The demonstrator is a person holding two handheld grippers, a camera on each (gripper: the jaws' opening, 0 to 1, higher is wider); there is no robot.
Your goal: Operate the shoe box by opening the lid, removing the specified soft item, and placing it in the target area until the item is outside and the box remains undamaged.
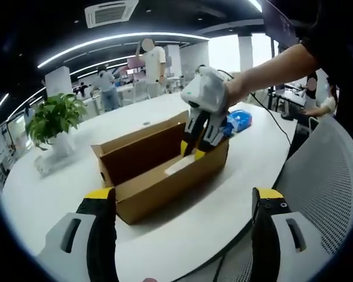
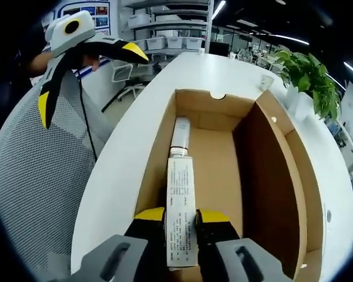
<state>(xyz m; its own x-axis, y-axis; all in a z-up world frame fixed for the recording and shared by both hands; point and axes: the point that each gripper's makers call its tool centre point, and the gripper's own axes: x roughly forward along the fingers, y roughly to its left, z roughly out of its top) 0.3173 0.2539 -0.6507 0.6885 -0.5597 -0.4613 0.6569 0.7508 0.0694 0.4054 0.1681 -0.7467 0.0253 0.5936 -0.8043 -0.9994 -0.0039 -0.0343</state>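
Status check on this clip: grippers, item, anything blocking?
Right gripper shut on white tube inside open shoe box. Left gripper open, clear of box. Nothing blocking.

The right gripper [image 1: 195, 150] hides most of the tube [image 1: 177, 165] in the box [image 1: 159, 185]. The tube's [image 2: 181, 220] near end is cut off, its print too small to read.

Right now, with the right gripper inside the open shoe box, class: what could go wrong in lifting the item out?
1. The right gripper pinches only the near end of the long white tube, so the far end may droop and slip.
2. The tube lies close to the shoe box side wall; a skewed lift could scrape or tear the cardboard.
3. The left gripper hangs open, off the box, so the box may shift.
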